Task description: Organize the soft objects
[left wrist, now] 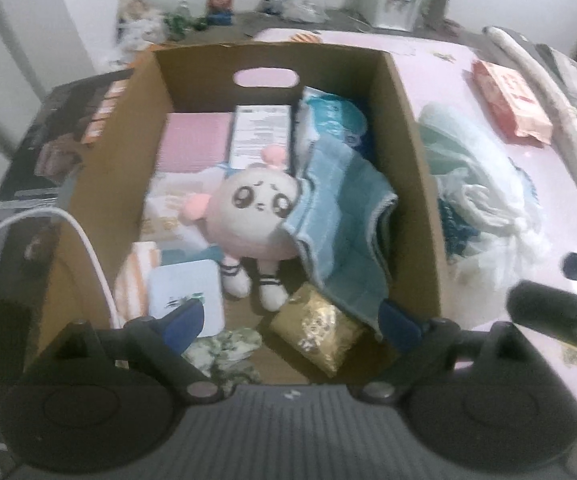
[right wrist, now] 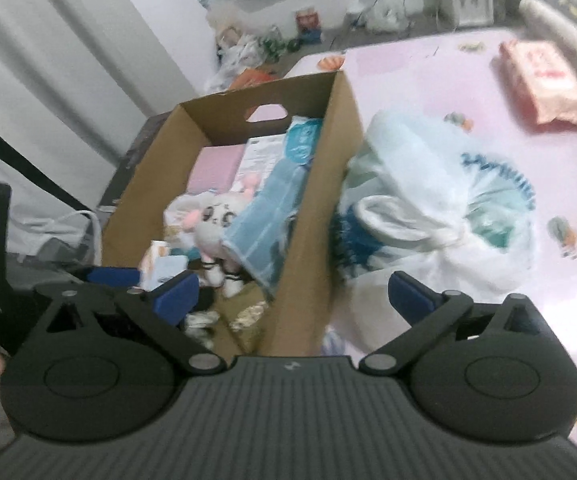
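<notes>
A cardboard box (left wrist: 412,128) stands on a pink table (left wrist: 440,64). Inside lie a pink and white plush toy (left wrist: 248,216), a blue towel (left wrist: 340,236) draped against the right wall, a gold packet (left wrist: 318,330) and a patterned cloth (left wrist: 228,354). My left gripper (left wrist: 292,320) is open and empty over the box's near end. My right gripper (right wrist: 292,294) is open and empty, astride the box's right wall (right wrist: 320,184). A white plastic bag with cloth inside (right wrist: 440,204) lies just right of the box; the plush (right wrist: 214,220) and towel (right wrist: 264,216) also show in the right wrist view.
An orange packet (left wrist: 510,100) lies on the table at the far right, seen too in the right wrist view (right wrist: 544,84). A white cable (left wrist: 84,248) runs left of the box over a dark box (left wrist: 48,152). Small boxes and a pink book (left wrist: 196,140) fill the carton's left side.
</notes>
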Motion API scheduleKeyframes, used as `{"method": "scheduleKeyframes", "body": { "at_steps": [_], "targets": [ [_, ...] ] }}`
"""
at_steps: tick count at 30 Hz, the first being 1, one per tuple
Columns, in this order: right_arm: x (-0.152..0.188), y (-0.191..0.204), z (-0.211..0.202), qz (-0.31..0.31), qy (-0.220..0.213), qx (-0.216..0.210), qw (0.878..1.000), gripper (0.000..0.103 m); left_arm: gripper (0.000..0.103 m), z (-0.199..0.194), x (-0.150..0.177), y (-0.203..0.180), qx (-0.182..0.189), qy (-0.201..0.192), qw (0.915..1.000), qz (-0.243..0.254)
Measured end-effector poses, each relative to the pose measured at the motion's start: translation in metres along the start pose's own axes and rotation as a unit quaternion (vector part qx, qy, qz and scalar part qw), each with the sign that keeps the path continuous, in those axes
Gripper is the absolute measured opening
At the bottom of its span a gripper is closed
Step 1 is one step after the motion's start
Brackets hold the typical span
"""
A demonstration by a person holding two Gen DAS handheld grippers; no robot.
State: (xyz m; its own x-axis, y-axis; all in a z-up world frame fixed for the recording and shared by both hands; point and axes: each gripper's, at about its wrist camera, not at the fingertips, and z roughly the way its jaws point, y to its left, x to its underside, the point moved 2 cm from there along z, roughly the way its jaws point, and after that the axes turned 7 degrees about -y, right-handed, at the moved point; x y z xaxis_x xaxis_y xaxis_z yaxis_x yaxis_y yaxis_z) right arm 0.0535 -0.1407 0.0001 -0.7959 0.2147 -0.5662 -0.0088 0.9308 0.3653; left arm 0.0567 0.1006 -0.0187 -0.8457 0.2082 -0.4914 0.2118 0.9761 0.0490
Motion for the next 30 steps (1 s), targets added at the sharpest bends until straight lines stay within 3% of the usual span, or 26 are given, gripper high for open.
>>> {"method": "scheduleKeyframes", "body": {
  "at_steps": [10,17,25,30],
  "targets": [
    [0.019,-0.014,-0.042,-0.046,-0.078,0.050,0.995,0.102,0.095,-0.032,0.019,-0.004,-0.056,-0.013,0.9976,-0.039],
    [0.041,-0.020,-0.045,-0.054,-0.023,0.086,0.994,0.102,0.095,-0.050,0.045,-0.020,-0.060,-0.002,0.9968,-0.052],
    [0.064,-0.024,-0.046,-0.048,0.011,0.087,0.995,0.102,0.095,-0.053,0.068,-0.037,-0.069,0.017,0.9969,-0.035],
    [0.070,-0.022,-0.043,-0.054,0.022,0.087,0.995,0.102,0.095,-0.054,0.068,-0.041,-0.076,0.009,0.9968,-0.023]
  ]
}}
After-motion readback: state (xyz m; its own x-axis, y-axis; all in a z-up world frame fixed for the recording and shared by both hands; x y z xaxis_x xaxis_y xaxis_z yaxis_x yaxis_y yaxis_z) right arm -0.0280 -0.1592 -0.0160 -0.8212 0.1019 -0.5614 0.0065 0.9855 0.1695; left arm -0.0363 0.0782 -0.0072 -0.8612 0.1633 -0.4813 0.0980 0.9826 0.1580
